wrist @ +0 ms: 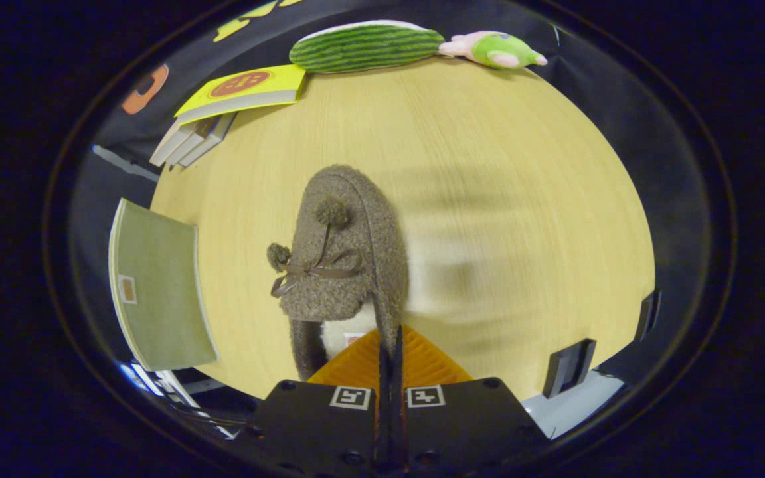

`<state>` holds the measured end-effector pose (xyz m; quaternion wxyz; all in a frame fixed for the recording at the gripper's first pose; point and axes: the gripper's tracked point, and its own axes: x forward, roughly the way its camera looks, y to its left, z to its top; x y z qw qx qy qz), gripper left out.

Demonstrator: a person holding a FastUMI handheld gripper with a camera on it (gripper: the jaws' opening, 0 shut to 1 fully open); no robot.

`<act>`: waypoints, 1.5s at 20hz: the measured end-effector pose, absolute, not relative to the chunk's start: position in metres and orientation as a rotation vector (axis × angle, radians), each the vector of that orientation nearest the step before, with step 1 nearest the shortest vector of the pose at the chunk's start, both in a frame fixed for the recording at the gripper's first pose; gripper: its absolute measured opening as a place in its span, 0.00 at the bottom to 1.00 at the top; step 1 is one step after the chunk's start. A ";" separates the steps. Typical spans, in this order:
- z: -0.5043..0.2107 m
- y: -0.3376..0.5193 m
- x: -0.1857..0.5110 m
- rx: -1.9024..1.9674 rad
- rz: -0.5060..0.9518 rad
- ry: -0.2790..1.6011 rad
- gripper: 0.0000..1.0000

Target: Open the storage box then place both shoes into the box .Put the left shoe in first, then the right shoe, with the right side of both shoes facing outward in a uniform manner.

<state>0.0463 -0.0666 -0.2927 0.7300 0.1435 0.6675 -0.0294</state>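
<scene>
The gripper (390,338) is pinching the shoe (342,259) by its right rim, apparently; keeping it level helps.

Soft, even light is falling on my desk (489,166) from above, leaving the wood bright without glare. A smeared, blurry shadow is spreading beside the slipper (346,259), while the fisheye is bending everything outward.

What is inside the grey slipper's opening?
The slipper shows pale fleecy lining at its opening, with a small tag. The gripper, fingers pinched on the collar edge, covers the rest of the interior.
</scene>
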 end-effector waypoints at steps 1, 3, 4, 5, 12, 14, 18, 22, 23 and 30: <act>-0.291 -0.064 0.048 0.333 -0.077 1.454 0.06; -0.282 -0.060 0.056 0.353 -0.108 1.395 0.06; -0.274 -0.055 0.061 0.369 -0.114 1.365 0.06; -0.267 -0.048 0.063 0.390 -0.114 1.340 0.06; -0.186 0.032 0.071 0.522 -0.018 1.239 0.06; -0.156 0.056 0.077 0.496 0.014 1.184 0.06; -0.101 0.124 0.082 0.533 0.111 1.115 0.06; -0.078 0.192 0.079 0.555 0.196 1.102 0.06; -0.077 0.205 0.079 0.546 0.206 1.099 0.06; -0.093 0.252 0.079 0.529 0.206 1.134 0.06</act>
